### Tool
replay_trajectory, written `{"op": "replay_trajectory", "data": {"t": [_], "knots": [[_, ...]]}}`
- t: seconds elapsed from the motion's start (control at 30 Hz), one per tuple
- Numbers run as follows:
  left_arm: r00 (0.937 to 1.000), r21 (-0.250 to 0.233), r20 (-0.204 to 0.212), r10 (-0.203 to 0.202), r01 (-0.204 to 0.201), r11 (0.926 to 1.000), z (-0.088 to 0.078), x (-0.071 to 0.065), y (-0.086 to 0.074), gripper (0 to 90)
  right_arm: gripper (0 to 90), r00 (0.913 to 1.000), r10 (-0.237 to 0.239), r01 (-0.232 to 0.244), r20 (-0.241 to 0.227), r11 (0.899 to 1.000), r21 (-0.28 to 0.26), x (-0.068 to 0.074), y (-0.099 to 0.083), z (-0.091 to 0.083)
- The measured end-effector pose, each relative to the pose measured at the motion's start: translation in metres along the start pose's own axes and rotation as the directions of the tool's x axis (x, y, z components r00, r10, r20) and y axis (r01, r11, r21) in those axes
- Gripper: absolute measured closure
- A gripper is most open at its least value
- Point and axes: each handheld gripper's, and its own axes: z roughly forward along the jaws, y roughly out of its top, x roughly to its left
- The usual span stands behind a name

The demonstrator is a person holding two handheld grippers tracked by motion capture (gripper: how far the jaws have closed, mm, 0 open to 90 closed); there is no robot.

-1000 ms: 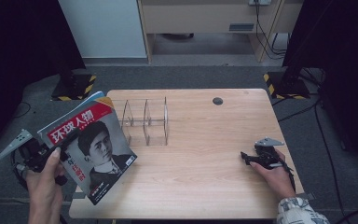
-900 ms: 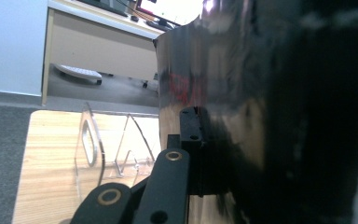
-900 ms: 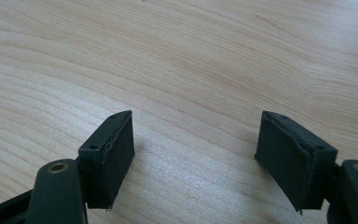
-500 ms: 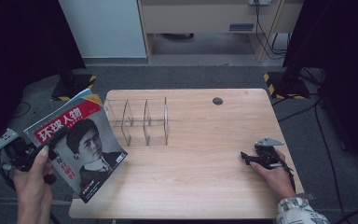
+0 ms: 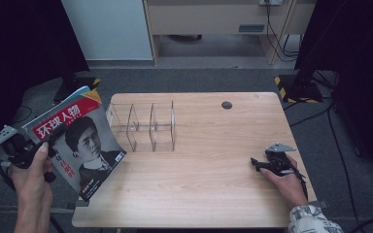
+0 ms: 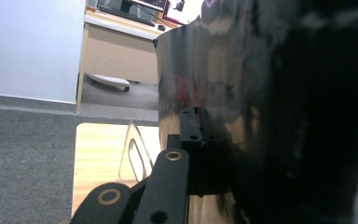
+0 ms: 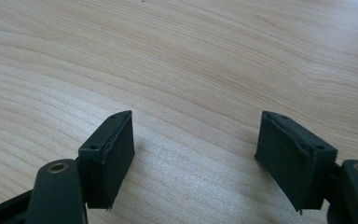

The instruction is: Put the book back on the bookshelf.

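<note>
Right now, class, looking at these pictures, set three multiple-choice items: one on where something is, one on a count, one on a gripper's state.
1. Where is the clear rack?
A. on the table's far left part
B. at the table's near right corner
C. on the floor

2. How many magazines are there?
A. one
B. two
C. three

3. How do the right gripper's jaws stand?
A. shut on the magazine
B. open, with nothing between them
C. shut on the rack

Answers:
1 A: the rack stands on the table near its far left edge.
2 A: a single magazine, clamped in the left gripper over the table's left edge.
3 B: the right gripper view shows bare wood between its parted pads.
</note>
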Motion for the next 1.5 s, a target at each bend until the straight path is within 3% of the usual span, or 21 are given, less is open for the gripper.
{"op": "replay_trajectory", "data": {"t": [0.6,1.07,1.27,1.5], "knots": [[0.9989,-0.004,-0.021,0.043,-0.043,0.9991,0.029,0.003,-0.001,86.5,27.6,1.0000,0.001,-0.001,0.000,1.000,0.000,0.000,0.000,0.000],[0.9985,-0.023,-0.020,0.050,-0.051,0.9985,0.053,0.007,0.000,86.5,27.6,1.0000,0.000,0.000,0.000,1.000,0.000,0.000,0.000,0.000],[0.9960,-0.016,-0.046,0.077,-0.077,0.9969,0.062,0.006,0.003,86.4,27.5,1.0000,0.000,0.000,0.000,1.000,0.000,0.000,0.000,0.000],[0.9958,-0.014,-0.048,0.079,-0.079,0.9968,0.069,0.007,0.003,86.4,27.6,1.0000,0.000,0.000,0.000,1.000,0.000,0.000,0.000,0.000]]}}
